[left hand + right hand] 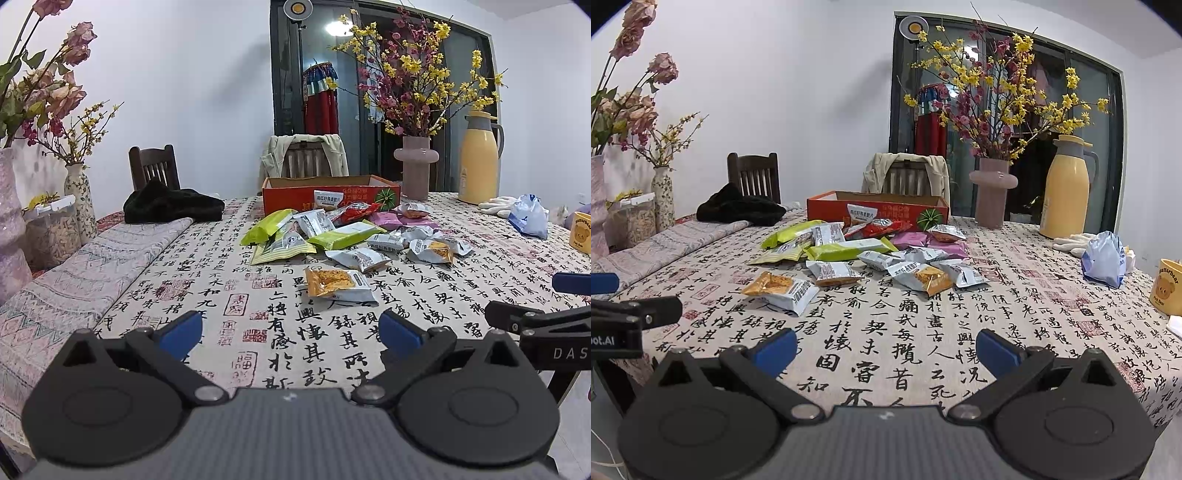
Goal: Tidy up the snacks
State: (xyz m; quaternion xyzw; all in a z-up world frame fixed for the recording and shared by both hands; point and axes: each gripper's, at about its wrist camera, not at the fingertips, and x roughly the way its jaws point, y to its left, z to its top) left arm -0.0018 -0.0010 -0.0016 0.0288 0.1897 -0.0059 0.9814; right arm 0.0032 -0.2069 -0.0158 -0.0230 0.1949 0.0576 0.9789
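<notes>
- Facing scattered snack packets (343,236) near orange box (328,190); light, crinkly, slippery film, probably.
- Nearest orange-and-silver packet (340,286): pinch its sealed edge.
- Left gripper (291,332), right gripper (886,350) gaped, empty.

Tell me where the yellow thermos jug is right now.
The yellow thermos jug stands upright at the table's far right in both views, just right of the pink vase of flowering branches, with white gloves lying in front of it.
</notes>
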